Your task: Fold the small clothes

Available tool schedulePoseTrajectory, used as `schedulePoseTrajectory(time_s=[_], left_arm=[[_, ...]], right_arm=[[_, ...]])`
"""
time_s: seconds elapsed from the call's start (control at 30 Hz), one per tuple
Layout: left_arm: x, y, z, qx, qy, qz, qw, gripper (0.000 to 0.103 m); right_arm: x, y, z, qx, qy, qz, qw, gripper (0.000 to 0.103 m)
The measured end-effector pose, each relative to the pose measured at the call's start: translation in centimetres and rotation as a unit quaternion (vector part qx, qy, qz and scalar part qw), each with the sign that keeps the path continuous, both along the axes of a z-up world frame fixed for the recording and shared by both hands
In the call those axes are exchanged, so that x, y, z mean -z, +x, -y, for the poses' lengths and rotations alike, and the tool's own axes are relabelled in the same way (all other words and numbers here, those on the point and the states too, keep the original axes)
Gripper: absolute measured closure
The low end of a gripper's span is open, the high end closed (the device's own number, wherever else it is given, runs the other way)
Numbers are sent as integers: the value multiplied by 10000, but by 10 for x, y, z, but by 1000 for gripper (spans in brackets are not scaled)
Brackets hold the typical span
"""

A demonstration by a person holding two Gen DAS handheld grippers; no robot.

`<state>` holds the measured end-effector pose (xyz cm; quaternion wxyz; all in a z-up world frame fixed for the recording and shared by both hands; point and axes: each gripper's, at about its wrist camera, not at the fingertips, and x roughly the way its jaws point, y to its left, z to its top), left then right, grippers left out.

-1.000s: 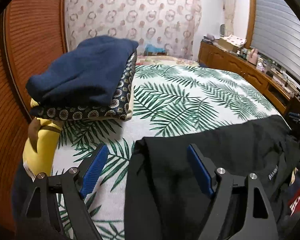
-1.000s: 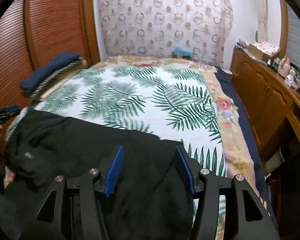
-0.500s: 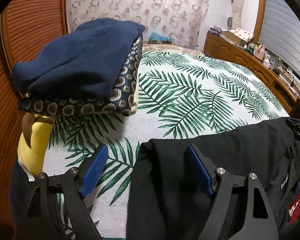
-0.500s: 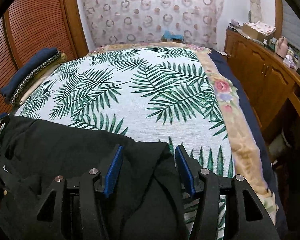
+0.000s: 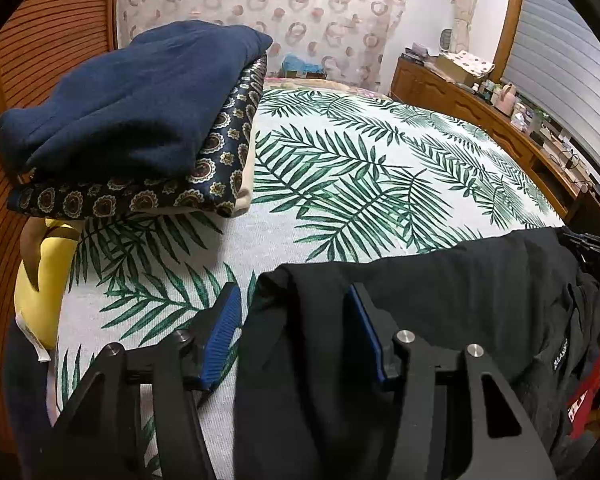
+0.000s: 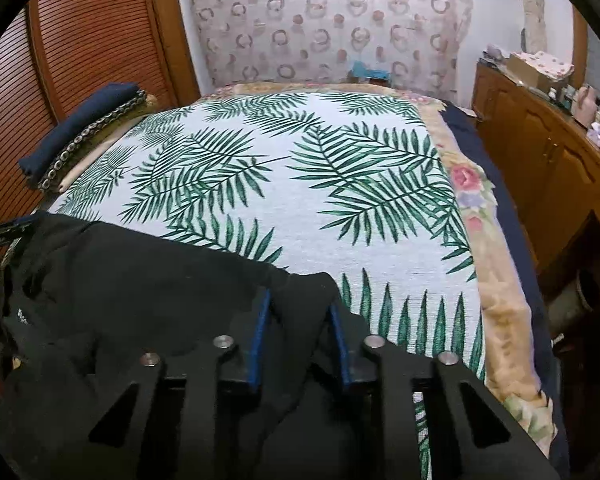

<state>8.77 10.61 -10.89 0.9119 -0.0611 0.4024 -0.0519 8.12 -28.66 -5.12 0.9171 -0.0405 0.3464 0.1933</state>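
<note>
Here the black garment (image 5: 440, 300) lies spread across the near edge of the palm-leaf bedspread (image 5: 360, 168), with one corner reaching into each claw. The left gripper (image 5: 294, 320) has its jaws closing, the blue pads (image 5: 224, 332) standing apart on either side of the garment's corner; the left pad sits clear of the cloth over the bedspread, so nothing is pinched there. The right gripper (image 6: 298, 316) is also closing, its pads (image 6: 256, 344) drawn much nearer together with a bunched fold of the same black garment (image 6: 140, 280) squeezed up between them. Ahead and to the left of the left claw sits a stack of folded clothes (image 5: 140, 120), a navy piece on top of a medallion-print one, with a yellow pillow (image 5: 40, 280) just beside the claw's left finger. From the right claw, that stack (image 6: 80, 132) lies far ahead to the left, and a wooden sideboard (image 6: 540, 152) stands off to the right.
</note>
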Motion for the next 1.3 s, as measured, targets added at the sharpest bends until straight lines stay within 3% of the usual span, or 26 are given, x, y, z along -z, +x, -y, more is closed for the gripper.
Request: schedulePoseTrajectory(time_s=[0.1, 0.17, 0.23, 0.33, 0.63, 0.73, 0.87, 1.0, 1.3], left_arm=[[-1, 3, 0, 19, 10, -16, 10000, 47], [-1, 4, 2, 65, 17, -4, 10000, 52], [-2, 3, 4, 210, -145, -19, 9997, 77], [-9, -3, 9, 246, -71, 22, 9997, 89], [-76, -62, 7, 75, -319, 1173, 9926, 91], [-107, -89, 9, 133, -354, 1634, 9858, 91], [-145, -117, 18, 329, -56, 2197, 9750, 91], [-180, -140, 16, 333, -129, 2730, 9613, 91], [-221, -169, 2, 257, -291, 3421, 9389, 91]], right_arm=[[1, -1, -4, -11, -7, 1, 10000, 87], [1, -2, -4, 31, 77, -23, 10000, 87], [1, -3, -3, 63, 231, -106, 9997, 88], [0, -8, -1, 89, 340, -62, 9994, 90], [-47, -75, 14, 231, 720, 952, 9926, 92], [-68, -105, 21, 149, 858, 1277, 9880, 92], [-95, -137, 34, 56, 1040, 1571, 9821, 92], [-120, -172, 46, 58, 1109, 2029, 9729, 92], [-169, -243, 58, -38, 1131, 2916, 9498, 92]])
